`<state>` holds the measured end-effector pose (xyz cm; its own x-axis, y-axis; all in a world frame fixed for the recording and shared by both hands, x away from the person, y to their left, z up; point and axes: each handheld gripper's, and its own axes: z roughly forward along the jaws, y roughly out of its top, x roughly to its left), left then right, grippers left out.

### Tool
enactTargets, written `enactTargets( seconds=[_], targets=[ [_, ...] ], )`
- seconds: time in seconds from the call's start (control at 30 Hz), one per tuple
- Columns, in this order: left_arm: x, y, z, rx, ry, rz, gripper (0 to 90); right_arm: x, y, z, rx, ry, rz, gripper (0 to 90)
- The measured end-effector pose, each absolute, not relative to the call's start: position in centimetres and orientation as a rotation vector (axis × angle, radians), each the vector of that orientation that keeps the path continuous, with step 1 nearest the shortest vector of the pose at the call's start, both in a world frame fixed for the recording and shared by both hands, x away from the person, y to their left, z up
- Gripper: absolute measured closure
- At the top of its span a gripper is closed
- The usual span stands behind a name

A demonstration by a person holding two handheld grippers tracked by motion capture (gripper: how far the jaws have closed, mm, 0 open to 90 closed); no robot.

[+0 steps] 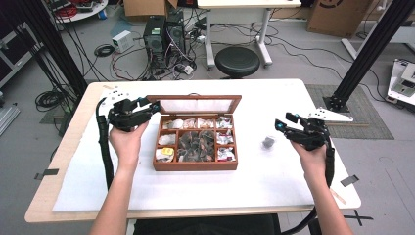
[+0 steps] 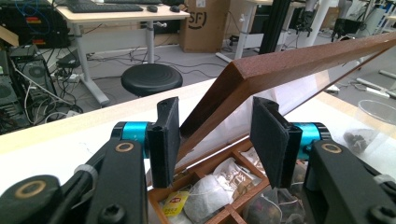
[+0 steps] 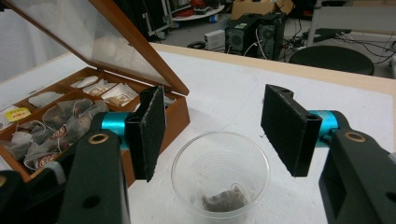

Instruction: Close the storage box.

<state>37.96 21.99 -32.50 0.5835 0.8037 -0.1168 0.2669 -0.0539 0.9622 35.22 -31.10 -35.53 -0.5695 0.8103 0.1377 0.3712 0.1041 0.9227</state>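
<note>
- My left gripper sits at the left rear corner of the brown wooden tea box, its jaws on either side of the edge of the box's raised lid, a brown wooden frame with a clear pane
- In the left gripper view the left pad lies right against the lid's edge and the right pad stands a little clear of it, so the jaws are parted and not pinching the lid
- The lid stands tilted up and back from the box, hinged along the far side
- The box lies open near the middle of the white table top, with compartments of paper-wrapped and mesh tea bags; a yellow-labelled packet lies in the front left compartment
- My right gripper hovers over the right part of the table, well apart from the box in the high view, jaws wide apart and holding nothing
- In the right gripper view a clear plastic cup stands upright on the table below and between those jaws, untouched by either pad, just beside the right end of the box
- A dark tea bag lies at the bottom of the cup
- A black round stool stands on the floor beyond the far edge of the table
</note>
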Motion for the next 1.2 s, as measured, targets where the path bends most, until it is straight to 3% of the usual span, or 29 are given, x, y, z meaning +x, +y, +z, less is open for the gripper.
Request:
enactTargets(
  seconds=[1.2],
  targets=[
    [35.7, 22.1, -33.7, 1.603, 1.031, 0.434, 36.5, 35.2, -31.0, -35.5, 1.151, 1.976, 1.464, 41.0]
  ],
)
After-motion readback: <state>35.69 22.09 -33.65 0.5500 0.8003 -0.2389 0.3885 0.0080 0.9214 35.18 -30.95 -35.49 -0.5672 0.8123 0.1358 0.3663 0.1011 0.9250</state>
